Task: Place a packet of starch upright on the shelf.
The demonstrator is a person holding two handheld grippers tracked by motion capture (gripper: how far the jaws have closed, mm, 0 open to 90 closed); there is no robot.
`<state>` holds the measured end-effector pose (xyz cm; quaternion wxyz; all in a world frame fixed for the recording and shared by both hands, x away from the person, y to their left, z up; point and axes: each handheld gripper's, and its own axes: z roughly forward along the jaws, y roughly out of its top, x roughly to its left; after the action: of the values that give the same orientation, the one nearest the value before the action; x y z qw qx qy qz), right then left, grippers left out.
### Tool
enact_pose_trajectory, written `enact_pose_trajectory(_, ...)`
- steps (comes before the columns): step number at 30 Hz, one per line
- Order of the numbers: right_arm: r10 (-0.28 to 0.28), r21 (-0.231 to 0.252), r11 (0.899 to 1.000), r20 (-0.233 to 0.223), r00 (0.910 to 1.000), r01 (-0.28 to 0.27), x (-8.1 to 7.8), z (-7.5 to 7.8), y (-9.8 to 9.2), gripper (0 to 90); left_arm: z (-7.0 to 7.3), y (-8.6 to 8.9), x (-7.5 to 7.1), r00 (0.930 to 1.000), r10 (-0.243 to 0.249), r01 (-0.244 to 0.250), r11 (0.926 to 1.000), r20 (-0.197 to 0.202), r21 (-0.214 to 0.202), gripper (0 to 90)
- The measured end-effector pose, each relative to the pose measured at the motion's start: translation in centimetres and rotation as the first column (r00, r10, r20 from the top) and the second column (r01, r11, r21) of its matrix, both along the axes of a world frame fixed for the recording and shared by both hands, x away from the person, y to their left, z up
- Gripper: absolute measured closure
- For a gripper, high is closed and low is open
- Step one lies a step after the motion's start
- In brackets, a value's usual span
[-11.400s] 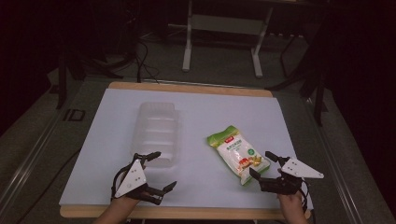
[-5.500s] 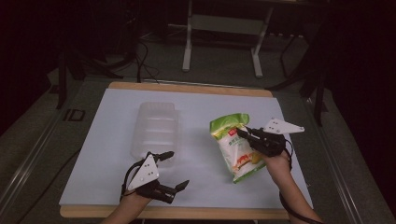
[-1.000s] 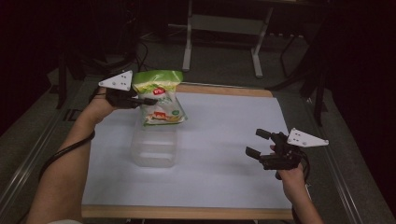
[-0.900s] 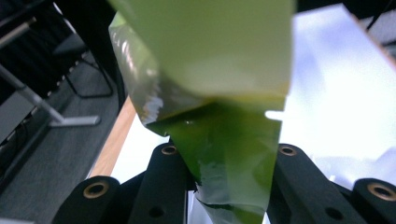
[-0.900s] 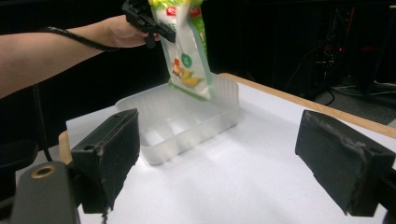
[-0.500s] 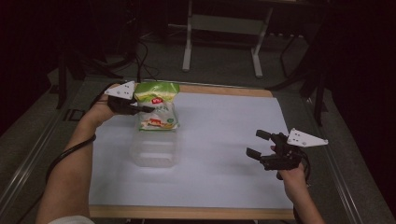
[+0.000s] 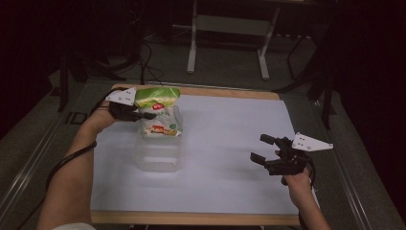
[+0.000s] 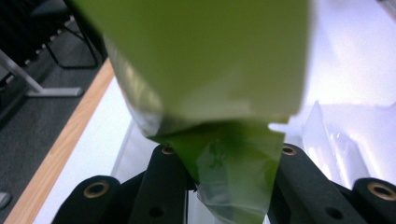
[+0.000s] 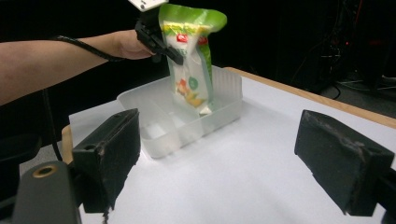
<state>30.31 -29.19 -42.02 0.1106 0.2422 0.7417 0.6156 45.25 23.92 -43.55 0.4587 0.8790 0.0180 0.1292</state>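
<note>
Snack bag first, over at the left: it hangs upright from the left gripper, whose jaws are pinched tight on the green upper part of the packet. In the left gripper view the green film is squeezed between the two black jaws. The bag's bottom end dips into the far end of the clear plastic tray, and from the right gripper view it looks to be touching or nearly touching the tray floor, though I can't tell for sure. The bag leans slightly rather than lying flat.

So the job looks mostly done: the bag is up off the table and already inside the tray's walls. What seems left is to lower it, let it settle flat in the tray, and release it.

Well to the right of the tray, the right gripper sits low over the white tabletop, jaws spread wide and nothing between them. It looks idle, simply waiting clear of the tray.
</note>
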Motion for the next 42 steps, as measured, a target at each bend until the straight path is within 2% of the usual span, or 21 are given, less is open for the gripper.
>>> enact_pose_trajectory(4, 0.001, 0.003, 1.0, -0.002, 1.0, -0.001, 0.0, 0.0, 0.0, 14.3, -0.6, -0.5, 0.1, 1.0, -0.009, 0.009, 0.9998, 0.002, 0.018, 76.0)
enact_pose_trajectory(7, 0.004, 0.002, 1.0, -0.005, 1.0, -0.004, 0.0, -0.2, 0.0, 14.3, -2.2, -1.6, 0.4, 0.9995, -0.019, 0.021, 0.9975, -0.027, 0.067, 76.1)
enact_pose_trajectory(9, 0.002, 0.006, 1.0, -0.01, 1.0, -0.002, 0.0, -0.3, -0.1, 14.3, -2.6, -1.7, 0.5, 0.9992, -0.015, 0.017, 0.9979, -0.036, 0.062, 76.2)
enact_pose_trajectory(11, 0.002, 0.002, 1.0, -0.01, 0.9999, -0.002, 0.0, -0.4, -0.1, 14.3, -3.2, -1.2, 0.6, 0.9988, 0.002, 0.0, 0.9994, -0.049, 0.034, 76.2)
enact_pose_trajectory(16, 0.004, 0.0, 1.0, -0.013, 0.9999, -0.004, 0.0, -0.5, -0.1, 14.3, -3.5, -1.0, 0.6, 0.9976, 0.016, -0.014, 0.9996, -0.068, 0.025, 76.3)
enact_pose_trajectory(18, 0.005, -0.001, 1.0, -0.014, 0.9999, -0.005, 0.0, -0.5, 0.0, 14.3, -3.3, -1.1, 0.7, 0.9956, 0.044, -0.042, 0.9986, -0.083, 0.033, 75.7)
enact_pose_trajectory(22, 0.004, -0.002, 1.0, -0.015, 0.9999, -0.004, 0.0, -0.5, -0.1, 14.3, -3.2, -1.2, 0.5, 0.9964, 0.056, -0.053, 0.9976, -0.063, 0.044, 73.5)
enact_pose_trajectory(24, 0.001, -0.002, 1.0, -0.016, 0.9999, -0.001, 0.0, -0.5, -0.1, 14.3, -3.2, -1.1, 0.5, 0.9963, 0.058, -0.055, 0.9978, -0.063, 0.038, 68.1)
enact_pose_trajectory(26, 0.0, -0.002, 1.0, -0.02, 0.9998, 0.0, 0.0, -0.5, -0.2, 14.3, -3.0, -1.0, 0.4, 0.989, 0.123, -0.123, 0.9923, -0.082, 0.002, 60.1)
enact_pose_trajectory(27, 0.0, -0.002, 1.0, -0.02, 0.9998, 0.0, 0.0, -0.5, -0.2, 14.3, -3.0, -1.0, 0.4, 0.989, 0.123, -0.123, 0.9923, -0.082, 0.002, 53.4)
enact_pose_trajectory(28, 0.0, -0.003, 1.0, -0.02, 0.9998, -0.001, 0.0, -0.5, -0.2, 14.3, -3.0, -1.0, 0.4, 0.989, 0.123, -0.123, 0.9923, -0.082, 0.002, 53.4)
enact_pose_trajectory(29, 0.0, -0.003, 1.0, -0.02, 0.9998, -0.001, 0.0, -0.5, -0.2, 14.3, -2.8, -1.2, 0.3, 0.9602, 0.235, -0.242, 0.97, -0.152, -0.029, 53.4)
enact_pose_trajectory(30, 0.0, -0.006, 1.0, -0.021, 0.9998, 0.0, 0.0, -0.5, -0.2, 14.3, -2.6, -1.2, 0.4, 0.9524, 0.245, -0.254, 0.9669, -0.181, -0.025, 34.0)
enact_pose_trajectory(31, 0.0, -0.009, 1.0, -0.022, 0.9998, 0.0, 0.0, -0.5, -0.1, 14.3, -2.3, -1.2, 0.2, 0.9386, 0.263, -0.276, 0.9606, -0.223, -0.03, 31.2)
enact_pose_trajectory(32, 0.0, -0.009, 1.0, -0.022, 0.9998, 0.0, 0.0, -0.5, -0.1, 14.3, -2.3, -1.2, 0.2, 0.9386, 0.263, -0.276, 0.9606, -0.223, -0.03, 25.0)
enact_pose_trajectory(35, 0.002, -0.009, 1.0, -0.022, 0.9998, -0.002, 0.0, -0.5, -0.1, 14.3, -1.6, -1.1, -0.1, 0.9294, 0.274, -0.296, 0.9537, -0.247, -0.054, 19.2)
enact_pose_trajectory(37, 0.0, -0.011, 1.0, -0.026, 0.9997, 0.0, 0.0, -0.5, 0.0, 14.3, -1.3, -1.1, -0.4, 0.9297, 0.301, -0.321, 0.9447, -0.213, -0.067, 14.6)
enact_pose_trajectory(38, 0.0, -0.011, 1.0, -0.026, 0.9997, 0.0, 0.0, -0.5, 0.0, 14.3, -1.2, -1.1, -0.6, 0.9273, 0.32, -0.338, 0.9387, -0.194, -0.068, 14.6)
enact_pose_trajectory(40, -0.002, -0.012, 1.0, -0.029, 0.9996, 0.001, -0.1, -0.6, 0.0, 14.2, -1.0, -1.2, -1.0, 0.9228, 0.33, -0.35, 0.9336, -0.198, -0.075, 9.3)
enact_pose_trajectory(41, -0.001, -0.019, 1.0, -0.028, 0.9996, 0.0, 0.0, -0.7, 0.0, 14.2, -0.9, -1.2, -1.2, 0.9157, 0.339, -0.361, 0.93, -0.215, -0.069, 2.2)
enact_pose_trajectory(42, -0.002, -0.024, 1.0, -0.031, 0.9995, 0.001, -0.1, -0.7, 0.1, 14.2, -0.7, -1.2, -1.4, 0.9054, 0.36, -0.383, 0.9215, -0.225, -0.066, 0.7)
